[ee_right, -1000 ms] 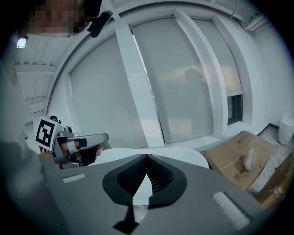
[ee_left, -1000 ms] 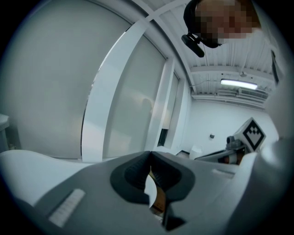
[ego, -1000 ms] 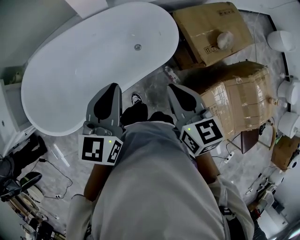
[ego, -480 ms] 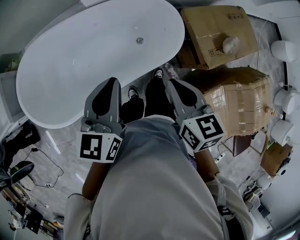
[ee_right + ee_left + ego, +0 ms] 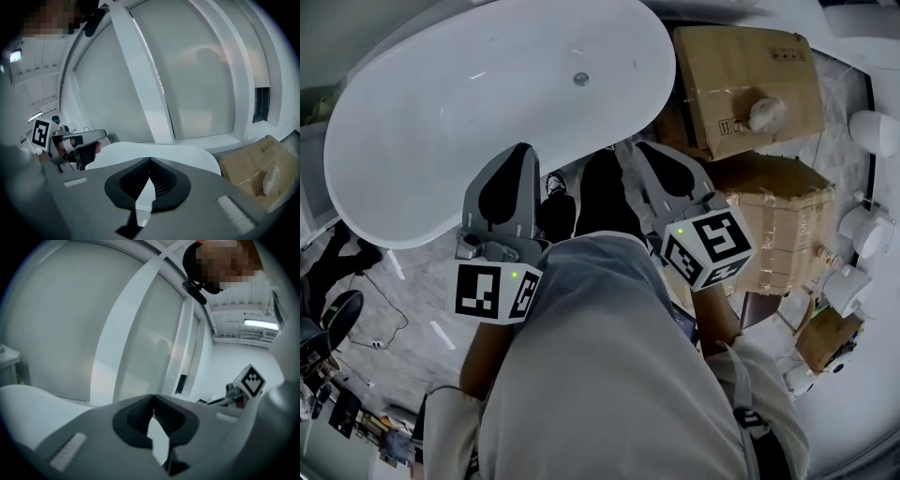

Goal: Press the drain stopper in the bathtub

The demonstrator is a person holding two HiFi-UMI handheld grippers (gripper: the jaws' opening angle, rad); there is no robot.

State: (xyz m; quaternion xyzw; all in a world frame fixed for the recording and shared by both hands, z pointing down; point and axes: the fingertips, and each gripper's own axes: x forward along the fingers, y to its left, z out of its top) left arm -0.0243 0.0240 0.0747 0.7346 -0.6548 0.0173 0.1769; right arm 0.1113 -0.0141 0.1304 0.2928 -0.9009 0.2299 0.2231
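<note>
The white oval bathtub (image 5: 422,122) fills the top of the head view, with the small round metal drain stopper (image 5: 580,80) on its floor near the far end. My left gripper (image 5: 522,150) is held over the tub's near rim, jaws shut and holding nothing. My right gripper (image 5: 643,146) hovers beside the tub's right end, also shut on nothing. Both are well short of the stopper. In the left gripper view the gripper (image 5: 152,397) points level at a frosted wall, with the tub rim (image 5: 28,406) below. In the right gripper view the gripper (image 5: 149,160) looks across the tub rim (image 5: 154,151).
Taped cardboard boxes (image 5: 745,70) (image 5: 783,220) stand right of the tub, one also showing in the right gripper view (image 5: 253,171). White fixtures (image 5: 874,131) line the right edge. Cables (image 5: 380,323) and gear lie on the tiled floor at left. The person's leg (image 5: 600,192) stands by the tub.
The person has stepped closer to the tub, which now lies nearer under both grippers. Both grippers stay shut and keep their pose.
</note>
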